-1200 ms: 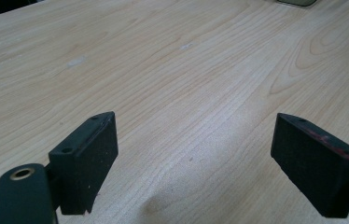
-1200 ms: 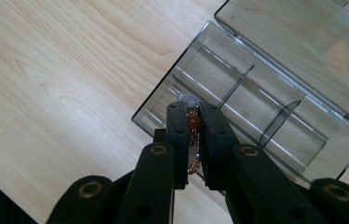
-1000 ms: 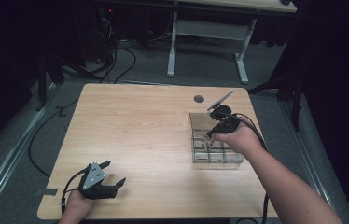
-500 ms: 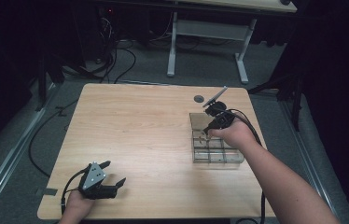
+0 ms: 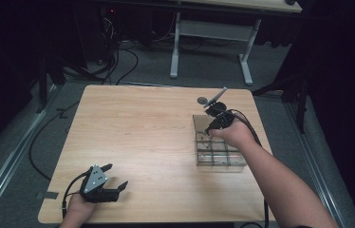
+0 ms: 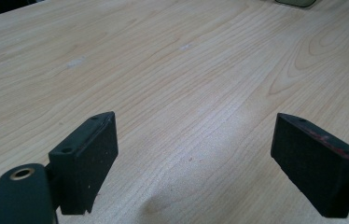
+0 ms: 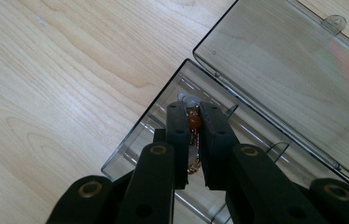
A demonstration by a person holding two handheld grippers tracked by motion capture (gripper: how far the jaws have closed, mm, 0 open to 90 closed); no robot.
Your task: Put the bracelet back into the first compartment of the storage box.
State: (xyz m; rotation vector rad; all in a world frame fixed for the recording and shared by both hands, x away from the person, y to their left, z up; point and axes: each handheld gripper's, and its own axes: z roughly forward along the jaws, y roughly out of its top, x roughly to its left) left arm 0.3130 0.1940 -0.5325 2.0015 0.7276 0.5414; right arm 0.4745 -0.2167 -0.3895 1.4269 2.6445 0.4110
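Observation:
A clear plastic compartment box (image 5: 220,156) lies on the right side of the wooden table (image 5: 142,133), its lid (image 7: 284,74) folded open flat. My right gripper (image 7: 192,112) points down into the box's far corner compartment (image 7: 137,140). It is shut on a short beaded string (image 7: 193,122) with an orange bead, white beads at the tip and a thin chain trailing below. In the high view the right gripper (image 5: 209,132) sits over the box's far end. My left gripper (image 5: 117,175) rests near the table's front left corner, open, with bare wood between its jaws (image 6: 193,163).
A small dark round disc (image 5: 202,100) sits on the table just beyond the box. Cables trail off the front edge. Behind the table stands a white-legged desk (image 5: 209,42) with cables on the grey floor.
My right gripper has shifted slightly toward the far end of the box with the beaded string in it. The left gripper has stayed still.

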